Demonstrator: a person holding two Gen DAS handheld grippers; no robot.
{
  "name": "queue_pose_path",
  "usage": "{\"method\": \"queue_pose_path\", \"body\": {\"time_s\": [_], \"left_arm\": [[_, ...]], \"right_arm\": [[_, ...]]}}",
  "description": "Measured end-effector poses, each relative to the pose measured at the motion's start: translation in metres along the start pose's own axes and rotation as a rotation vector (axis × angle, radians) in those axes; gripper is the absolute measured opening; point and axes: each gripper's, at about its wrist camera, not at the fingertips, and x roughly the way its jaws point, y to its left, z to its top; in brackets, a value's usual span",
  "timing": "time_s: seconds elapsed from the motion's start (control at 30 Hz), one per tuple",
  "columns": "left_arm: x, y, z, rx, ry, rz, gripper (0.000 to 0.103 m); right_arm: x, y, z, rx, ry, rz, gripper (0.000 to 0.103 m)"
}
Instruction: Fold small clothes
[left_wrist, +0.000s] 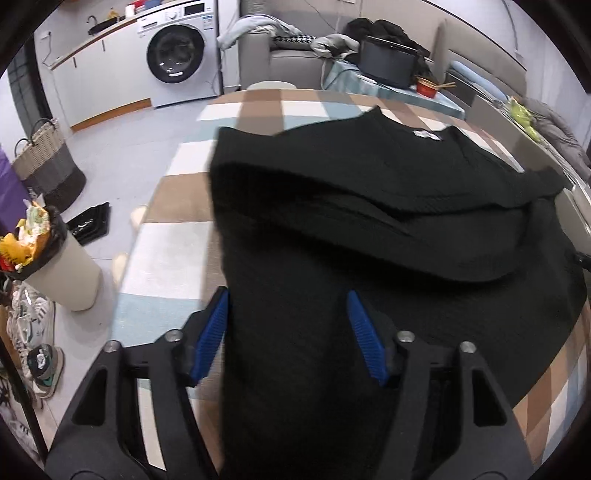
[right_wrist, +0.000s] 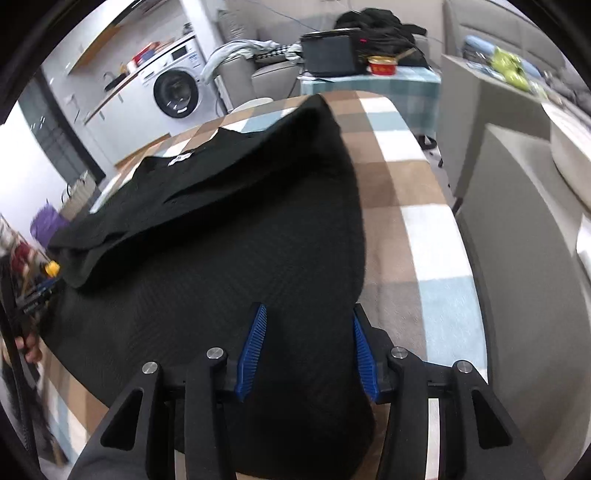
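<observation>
— Blue ribbed pads on the left tongs (left_wrist: 286, 306) stand wide apart, and the black knitted sweater (left_wrist: 369, 206) runs straight down between them. Do you see any pinch?

— None. The spread jaws flank a band of the fabric; the left pad sits right at the cloth's edge, the right pad is over the knit. Whether either presses on it, I cannot tell.

— And the right tongs (right_wrist: 308, 314)?

— Same picture: parted wide, blue pads either side of a dark fold of that black knitted sweater (right_wrist: 229, 240), which passes between them toward the camera. The right pad lies along the garment's outer edge.

— Where does the garment lie?

— Spread on the bench covered with a brown, white and pale-blue checked cloth (left_wrist: 173, 243). Its upper part is folded over the lower, a small white label (left_wrist: 427, 134) showing at the neckline on the far side.

— Anything else around?

— A white front-loading washing machine (left_wrist: 177, 51) against the far wall, and a beige waste bin lined with a black bag (left_wrist: 62, 266) on the floor left of the bench.
</observation>
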Motion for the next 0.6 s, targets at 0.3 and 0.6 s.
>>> {"method": "queue_pose_path", "body": {"time_s": [0.3,0.6], "left_arm": [[-0.009,-0.023,-0.012,0.090,-0.006,-0.011,0.021],[-0.043,-0.020,-0.051,0.083,0.017,-0.032,0.022]], "right_arm": [[0.000,0.020,-0.008,-0.105,0.014,-0.014,0.026],[-0.024,0.032,-0.043,-0.097,0.060,0.002,0.026]]}}
